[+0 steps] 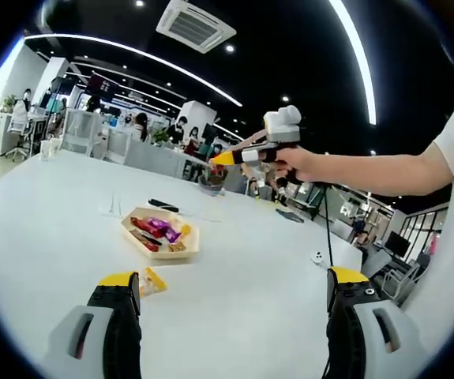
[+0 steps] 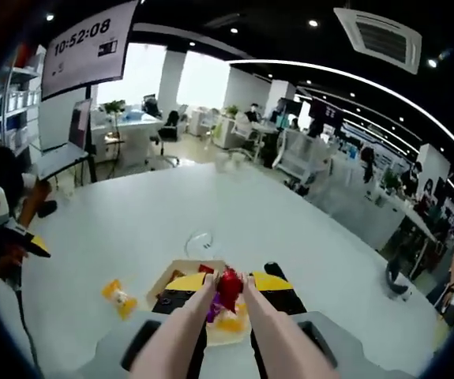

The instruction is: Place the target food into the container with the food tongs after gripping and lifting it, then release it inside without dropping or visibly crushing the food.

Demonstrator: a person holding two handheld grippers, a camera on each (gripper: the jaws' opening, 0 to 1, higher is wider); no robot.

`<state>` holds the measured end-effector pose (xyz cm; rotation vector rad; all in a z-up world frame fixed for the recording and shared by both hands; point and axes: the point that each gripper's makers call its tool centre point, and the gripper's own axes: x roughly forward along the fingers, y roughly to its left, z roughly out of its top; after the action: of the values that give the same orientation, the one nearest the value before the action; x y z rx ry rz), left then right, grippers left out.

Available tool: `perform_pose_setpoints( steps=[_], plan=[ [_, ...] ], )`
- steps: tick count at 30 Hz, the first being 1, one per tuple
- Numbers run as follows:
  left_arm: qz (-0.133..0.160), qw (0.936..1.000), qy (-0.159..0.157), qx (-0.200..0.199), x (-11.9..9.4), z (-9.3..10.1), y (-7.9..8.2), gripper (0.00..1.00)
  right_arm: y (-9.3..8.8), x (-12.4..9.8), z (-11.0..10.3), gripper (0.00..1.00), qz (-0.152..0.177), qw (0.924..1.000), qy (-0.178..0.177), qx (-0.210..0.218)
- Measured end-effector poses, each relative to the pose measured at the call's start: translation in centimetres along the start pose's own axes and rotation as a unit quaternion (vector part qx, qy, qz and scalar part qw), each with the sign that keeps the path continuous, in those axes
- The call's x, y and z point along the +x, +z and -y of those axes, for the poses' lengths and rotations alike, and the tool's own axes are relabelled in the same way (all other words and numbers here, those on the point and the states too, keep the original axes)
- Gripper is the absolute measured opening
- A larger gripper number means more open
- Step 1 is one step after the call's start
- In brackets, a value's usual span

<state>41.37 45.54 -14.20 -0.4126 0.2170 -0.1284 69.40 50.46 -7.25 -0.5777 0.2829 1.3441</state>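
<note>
The right claw (image 2: 228,294), clamped on pink plastic tongs (image 2: 211,324) pinching a red-wrapped sweet (image 2: 229,286), hangs above the shallow tan paper tray (image 2: 181,270); the left claw (image 1: 234,294) gapes apart, the tray at 11 o'clock.

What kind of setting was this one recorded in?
Most likely an open-plan office: rows of desks with seated people, a ceiling air-conditioning unit among strip lights, and a wall screen showing the time beyond the white table.
</note>
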Motion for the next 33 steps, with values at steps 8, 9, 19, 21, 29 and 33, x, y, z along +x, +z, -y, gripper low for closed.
perform_pose_setpoints(
  steps=[8, 9, 19, 21, 29, 33],
  plan=[
    [0.005, 1.0000, 0.006, 0.004, -0.4, -0.4, 0.6, 0.99, 0.7, 0.7, 0.5, 0.19, -0.004, 1.0000, 0.005, 0.001],
    [0.007, 0.9999, 0.008, 0.002, -0.5, -0.5, 0.7, 0.99, 0.7, 0.9, 0.7, 0.19, -0.004, 1.0000, 0.004, 0.004],
    [0.004, 0.9999, 0.013, 0.001, -0.7, -0.8, 0.5, 0.99, 1.6, 1.7, 0.8, 0.22, 0.004, 0.9999, 0.003, 0.013],
    [0.004, 0.9999, 0.015, 0.000, -0.8, -0.9, 0.5, 0.99, 1.7, 2.0, 0.8, 0.23, 0.005, 0.9998, -0.001, 0.020],
    [0.009, 0.9997, 0.024, -0.005, -1.2, -1.4, 0.4, 0.99, 2.0, 2.1, 0.7, 0.24, 0.009, 0.9996, -0.005, 0.025],
    [0.009, 0.9996, 0.025, -0.009, -1.2, -1.5, 0.2, 0.99, 1.6, 2.0, 0.7, 0.25, 0.006, 0.9994, -0.007, 0.033]
  ],
)
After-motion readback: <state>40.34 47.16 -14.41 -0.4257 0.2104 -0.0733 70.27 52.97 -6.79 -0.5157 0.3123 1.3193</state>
